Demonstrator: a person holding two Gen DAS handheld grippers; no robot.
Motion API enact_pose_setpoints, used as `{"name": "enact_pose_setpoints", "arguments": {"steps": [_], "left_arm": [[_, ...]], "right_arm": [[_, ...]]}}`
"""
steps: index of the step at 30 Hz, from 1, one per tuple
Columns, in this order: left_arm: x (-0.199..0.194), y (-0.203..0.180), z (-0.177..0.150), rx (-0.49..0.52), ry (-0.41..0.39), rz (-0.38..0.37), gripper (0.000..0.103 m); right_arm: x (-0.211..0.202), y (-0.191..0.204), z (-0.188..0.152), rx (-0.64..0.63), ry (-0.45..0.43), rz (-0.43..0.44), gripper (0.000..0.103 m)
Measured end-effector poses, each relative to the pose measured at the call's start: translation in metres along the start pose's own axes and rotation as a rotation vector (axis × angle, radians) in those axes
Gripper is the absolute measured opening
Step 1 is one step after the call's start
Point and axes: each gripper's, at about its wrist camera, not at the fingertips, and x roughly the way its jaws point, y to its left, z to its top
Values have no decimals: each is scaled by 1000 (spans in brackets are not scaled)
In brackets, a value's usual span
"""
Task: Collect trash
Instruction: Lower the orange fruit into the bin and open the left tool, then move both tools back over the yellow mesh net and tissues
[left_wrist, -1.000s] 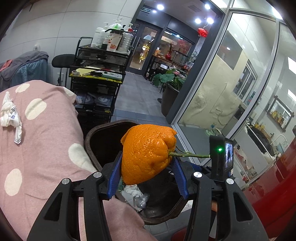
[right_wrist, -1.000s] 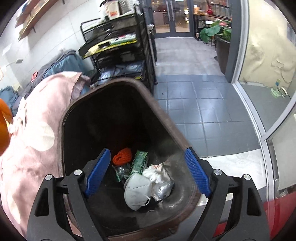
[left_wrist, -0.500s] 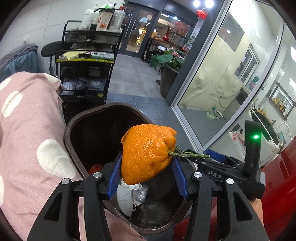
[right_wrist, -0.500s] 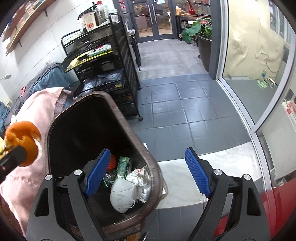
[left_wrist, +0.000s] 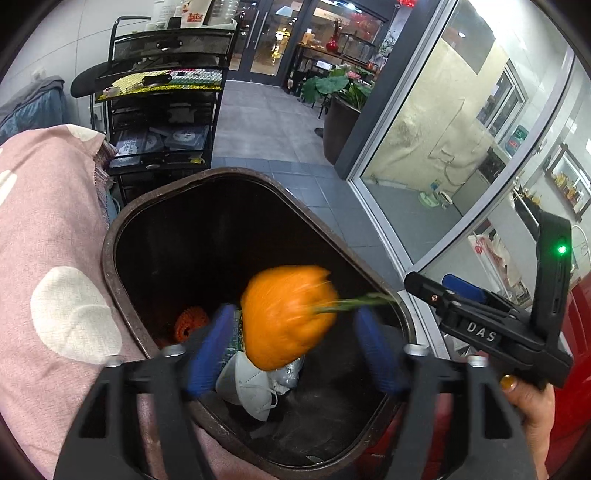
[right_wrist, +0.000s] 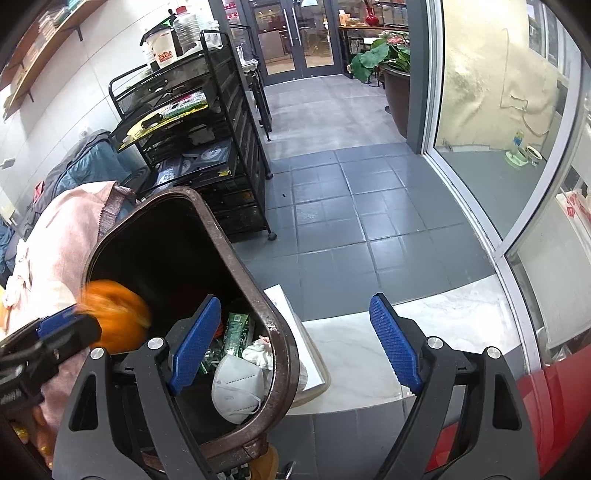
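A bumpy orange fruit (left_wrist: 286, 319) with a green stem is blurred in mid-air over the open brown trash bin (left_wrist: 122, 229). My left gripper (left_wrist: 293, 349) is open around it, its blue pads apart from the fruit on both sides. The fruit also shows in the right wrist view (right_wrist: 114, 317) inside the bin's (right_wrist: 258, 295) mouth. My right gripper (right_wrist: 295, 345) is open and empty, straddling the bin's right rim. The bin holds a white face mask (right_wrist: 236, 384), a green wrapper (right_wrist: 236, 332) and crumpled tissue.
A pink polka-dot cloth (left_wrist: 48, 258) lies left of the bin. A black wire shelf cart (right_wrist: 207, 155) stands behind it. Grey tiled floor (right_wrist: 351, 206) and a glass partition (right_wrist: 491, 110) lie to the right. A white slab (right_wrist: 369, 339) sits beside the bin.
My left gripper opened and let go of the orange fruit, which is dropping into the bin. The right gripper shifted right, across the bin's rim.
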Motion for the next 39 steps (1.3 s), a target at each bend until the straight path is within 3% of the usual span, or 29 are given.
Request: {"name": "enact_pose_setpoints", "arguments": {"steps": [2,8,12,21,32,39], "left_arm": [[-3,2,-1,-8,-17,4,90],[-14,1,-5,-13,-33,-21,97],[-28,1,-14,-11,-65,-26,97],[-87,-6,-24,28,-230,16,97],[-143,19,-41,-8,-374,125,97],[-169,51,-54,-54,-424,208,97]], "right_arm": [[1,-1,0,3,3,2,82],[-2,2,1,6,-7,5,83],[-8,12,1,-21,-34,16,86],[-21,47,0,-82,-82,103,87],[-49,115,-5,-207,-146,260,90],[-54,168,-10,-297,-123,351,92]]}}
